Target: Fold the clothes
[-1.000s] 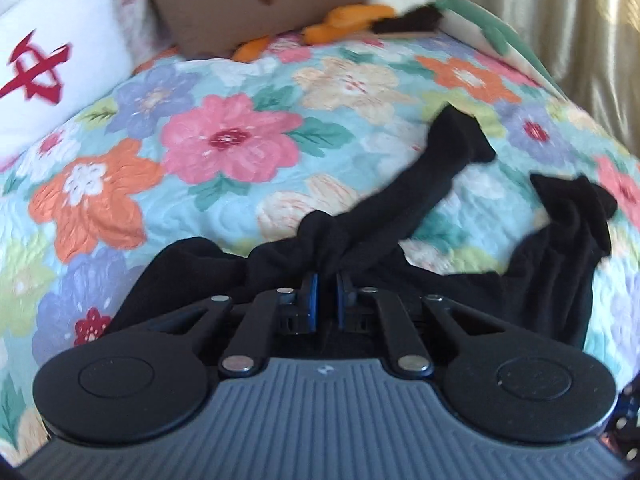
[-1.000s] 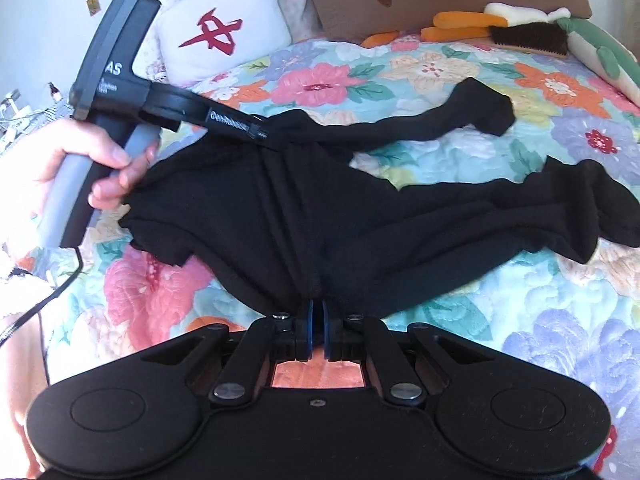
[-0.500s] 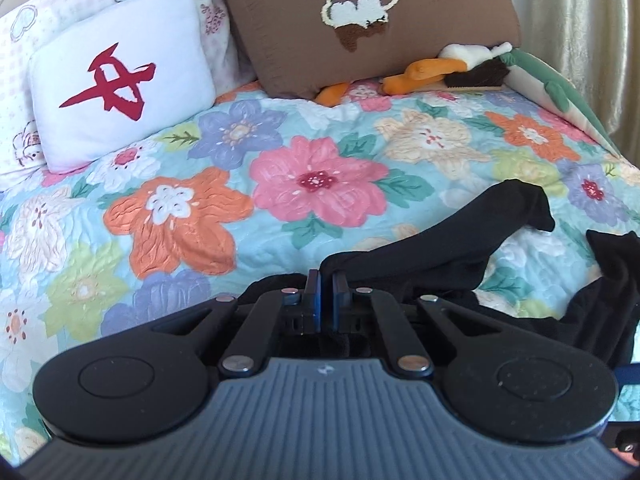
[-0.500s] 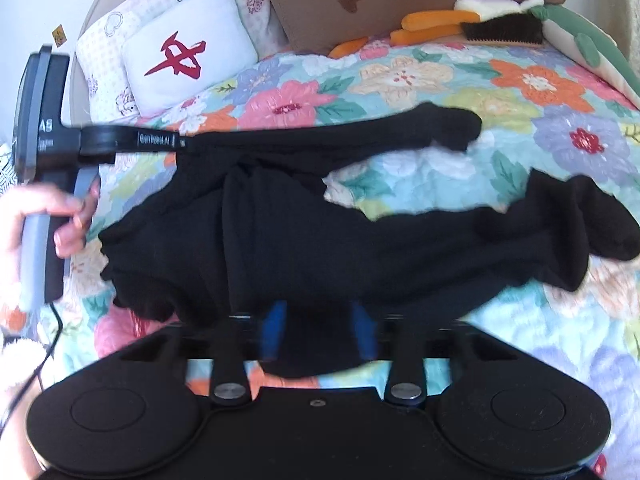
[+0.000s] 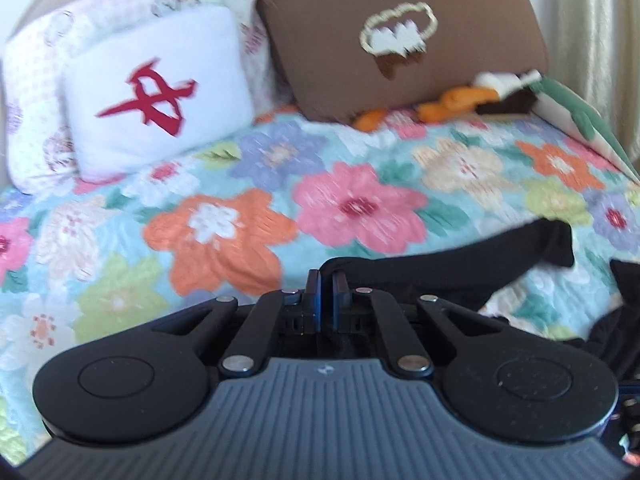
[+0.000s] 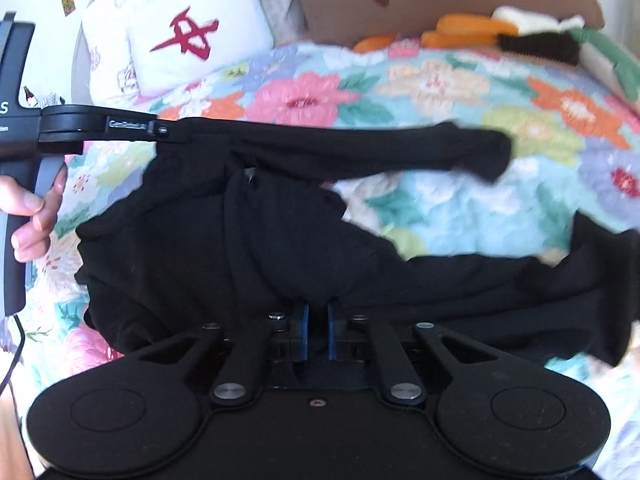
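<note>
The black garment (image 6: 248, 248) is stretched out over the flowery bedspread (image 6: 460, 80), one long leg reaching off to the right. The left gripper (image 6: 170, 133) is clamped on its far-left edge, and the right gripper (image 6: 317, 312) has just been closing – now pinched on the near edge. White pillow (image 5: 160, 88) and brown cushion (image 5: 400, 40) sit at the far end.

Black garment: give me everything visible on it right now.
The black garment is one dark, soft, matte knit piece with two long tube-like limbs. It lies partly spread over the floral quilt, bunched and creased at the body. The upper limb stretches almost level toward its cuffed end; the lower one runs off to the right. The left gripper is shut on its upper left edge, pulling it taut. The right gripper, whose jaws have just been closing, is shut on the near hem.
</note>
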A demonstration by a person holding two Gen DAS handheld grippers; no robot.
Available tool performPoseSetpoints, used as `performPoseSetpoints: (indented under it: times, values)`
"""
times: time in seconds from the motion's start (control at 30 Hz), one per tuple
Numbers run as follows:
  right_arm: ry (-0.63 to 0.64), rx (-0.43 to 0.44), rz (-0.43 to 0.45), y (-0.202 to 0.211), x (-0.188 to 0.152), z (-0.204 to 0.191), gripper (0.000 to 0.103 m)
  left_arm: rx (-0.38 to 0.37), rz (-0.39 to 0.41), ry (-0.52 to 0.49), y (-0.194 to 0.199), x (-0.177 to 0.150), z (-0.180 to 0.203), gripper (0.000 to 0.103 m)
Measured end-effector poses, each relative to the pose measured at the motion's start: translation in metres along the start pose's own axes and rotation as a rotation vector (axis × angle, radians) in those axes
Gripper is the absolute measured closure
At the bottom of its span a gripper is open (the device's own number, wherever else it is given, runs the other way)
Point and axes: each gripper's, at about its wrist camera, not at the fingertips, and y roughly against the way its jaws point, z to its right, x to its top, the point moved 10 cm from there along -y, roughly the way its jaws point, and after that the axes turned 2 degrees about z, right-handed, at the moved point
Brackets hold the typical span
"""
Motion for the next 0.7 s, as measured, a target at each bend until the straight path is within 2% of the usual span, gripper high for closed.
performPoseSetpoints:
  times: [0.17, 0.3, 0.43, 0.6, 0.7]
  values:
    - [0.018, -0.04, 0.077, 0.028, 0.017, 0.007, 0.094, 0.09, 0.064, 0.086, 0.016, 0.015, -0.043, 0.099]
    - [0.016, -0.052, 0.11, 0.041, 0.029, 0.013, 0.094, 0.227, 0.032, 0.116, 0.019, 0.008, -0.082, 0.099]
    - [0.044, -0.08, 0.134, 0.051, 0.039, 0.016, 0.095, 0.259, 0.013, 0.252, 0.023, 0.0, -0.122, 0.099]
    - [0.091, -0.12, 0.167, 0.065, 0.05, 0.016, 0.095, 0.394, 0.06, 0.278, 0.042, 0.002, -0.16, 0.099]
    - [0.092, -0.136, 0.185, 0.073, 0.057, 0.018, 0.095, 0.421, 0.076, 0.341, 0.051, 0.002, -0.18, 0.099]
